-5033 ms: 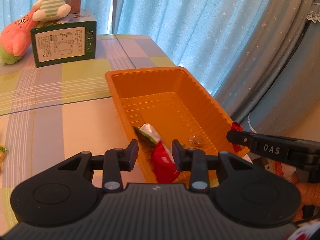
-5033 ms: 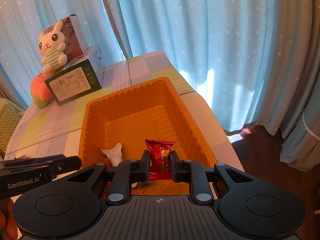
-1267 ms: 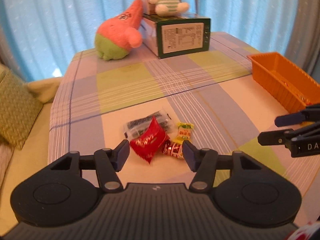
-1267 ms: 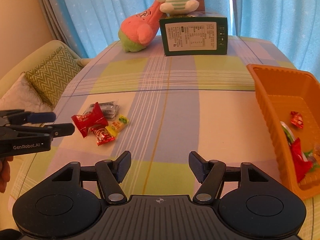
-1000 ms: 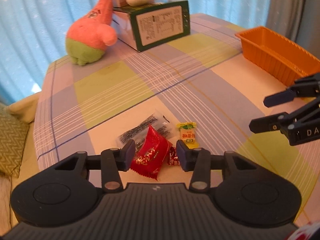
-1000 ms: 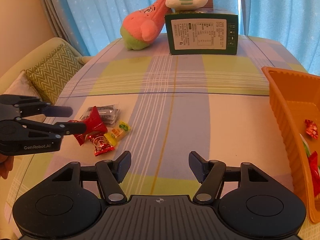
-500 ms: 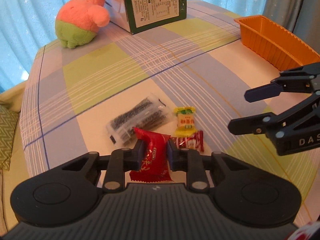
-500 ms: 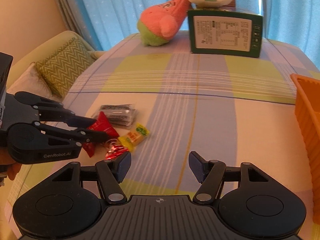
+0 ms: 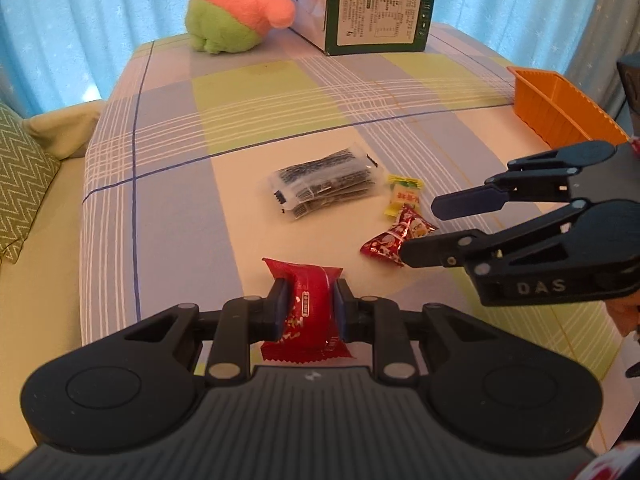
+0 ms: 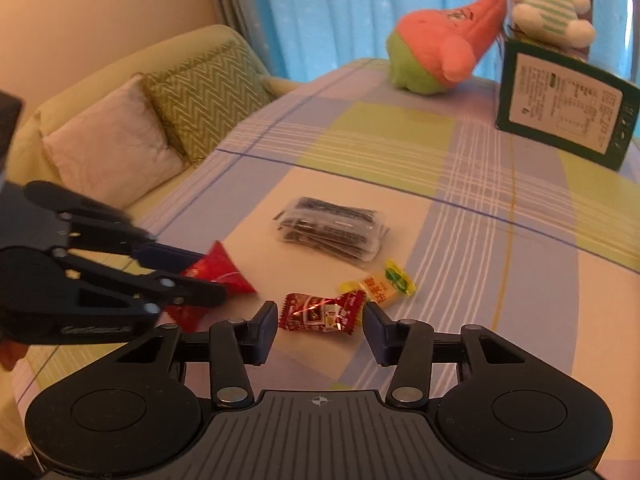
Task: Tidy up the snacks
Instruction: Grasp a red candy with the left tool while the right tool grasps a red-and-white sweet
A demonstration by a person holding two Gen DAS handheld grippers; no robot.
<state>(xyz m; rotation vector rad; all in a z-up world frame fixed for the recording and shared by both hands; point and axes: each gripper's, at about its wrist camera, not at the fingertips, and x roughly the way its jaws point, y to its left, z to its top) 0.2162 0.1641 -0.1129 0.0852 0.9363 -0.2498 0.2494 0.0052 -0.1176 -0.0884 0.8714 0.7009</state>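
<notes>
My left gripper (image 9: 307,305) is shut on a red snack packet (image 9: 306,312), held just off the checked tablecloth; the same packet (image 10: 218,270) shows between its fingers in the right wrist view. My right gripper (image 10: 320,326) straddles a small red foil candy (image 10: 322,314), and its jaws are closing with the pads still clear of the wrapper. In the left wrist view that candy (image 9: 394,238) lies at the right gripper's fingertips (image 9: 416,254). A yellow candy (image 9: 403,198) and a clear bag of dark snacks (image 9: 326,184) lie just beyond.
An orange tray (image 9: 560,106) stands at the table's right edge. A green box (image 9: 376,20) and a pink plush toy (image 9: 240,4) sit at the far end. A sofa with cushions (image 10: 160,120) runs along the table's left side.
My left gripper closed on the red packet and lifted it back from the pile. My right gripper moved in over the red foil candy and its jaws narrowed.
</notes>
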